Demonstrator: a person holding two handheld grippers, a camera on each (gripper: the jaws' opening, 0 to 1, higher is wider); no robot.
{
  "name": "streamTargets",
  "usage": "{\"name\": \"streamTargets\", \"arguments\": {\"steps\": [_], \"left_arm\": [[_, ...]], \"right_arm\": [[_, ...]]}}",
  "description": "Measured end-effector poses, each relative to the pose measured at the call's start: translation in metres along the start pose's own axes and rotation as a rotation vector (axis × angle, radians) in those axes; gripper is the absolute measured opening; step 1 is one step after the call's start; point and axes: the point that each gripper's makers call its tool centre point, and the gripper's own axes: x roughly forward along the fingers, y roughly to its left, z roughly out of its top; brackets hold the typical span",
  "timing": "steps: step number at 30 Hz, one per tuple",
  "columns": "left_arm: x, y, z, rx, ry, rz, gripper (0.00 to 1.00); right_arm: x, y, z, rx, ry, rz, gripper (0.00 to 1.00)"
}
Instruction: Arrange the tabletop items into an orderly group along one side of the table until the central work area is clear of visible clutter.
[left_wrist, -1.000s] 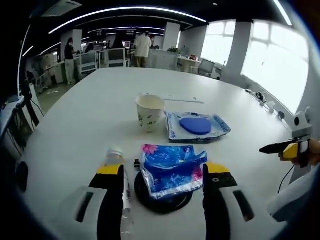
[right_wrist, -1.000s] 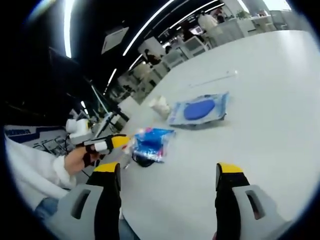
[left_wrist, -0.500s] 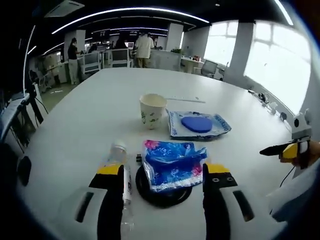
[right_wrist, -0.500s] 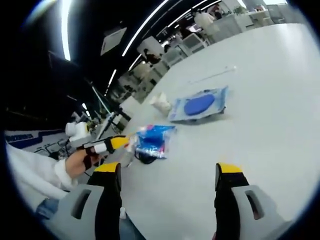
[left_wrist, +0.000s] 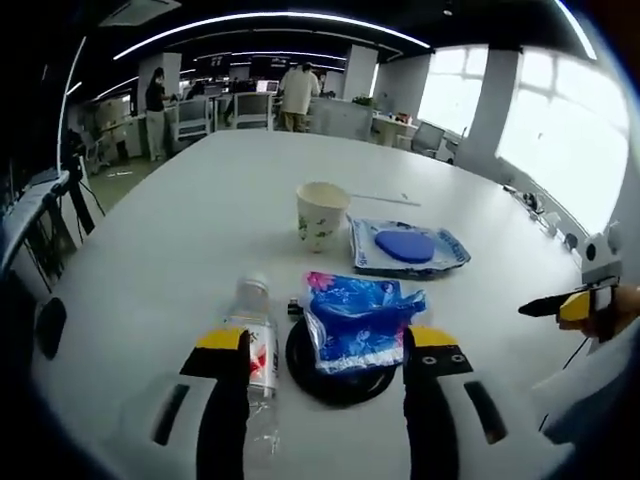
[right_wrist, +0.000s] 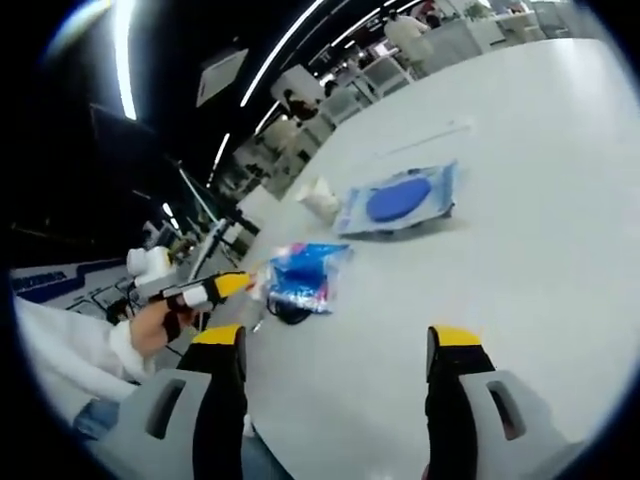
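In the left gripper view, the left gripper rises from the bottom of the frame with its two yellow-tipped jaws spread wide and nothing between them, hovering above the white table. Just past the jaws, in the lower centre, a crumpled blue plastic packet lies on top of a flat black disc, and a small dark object sits at the disc's upper left edge. A clear water bottle with a red-and-white label lies on its side just left of the disc, close beside the left jaw. Farther up the frame, near the centre, a paper cup stands upright, and just right of it lies a flat blue-and-white packet with a blue round shape on it. A thin white stick lies beyond the cup. At the right edge the right gripper reaches in, held in a hand. In the right gripper view, the right gripper's own jaws stand released over bare table, and the left gripper shows at the left, beside the blue plastic packet.
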Motion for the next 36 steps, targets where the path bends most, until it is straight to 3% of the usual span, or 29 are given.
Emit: {"name": "streamTargets", "arguments": {"steps": [10, 17, 22, 26, 36], "left_arm": [[0.008, 0.001, -0.002, -0.01, 0.0, -0.013, 0.6], [0.017, 0.001, 0.0, -0.011, 0.002, -0.037, 0.55], [0.026, 0.004, 0.001, -0.004, 0.014, -0.046, 0.53], [0.03, 0.003, 0.002, 0.001, 0.017, -0.059, 0.5], [0.035, 0.005, 0.0, 0.017, 0.031, -0.069, 0.4]], "right_arm": [[0.002, -0.009, 0.005, 0.028, 0.001, -0.021, 0.71], [0.014, -0.008, 0.016, -0.002, 0.028, -0.028, 0.69], [0.03, -0.002, 0.026, -0.008, 0.034, -0.019, 0.67], [0.052, 0.005, 0.026, -0.037, 0.076, -0.02, 0.65], [0.106, 0.024, 0.011, -0.088, 0.18, -0.017, 0.6]]}}
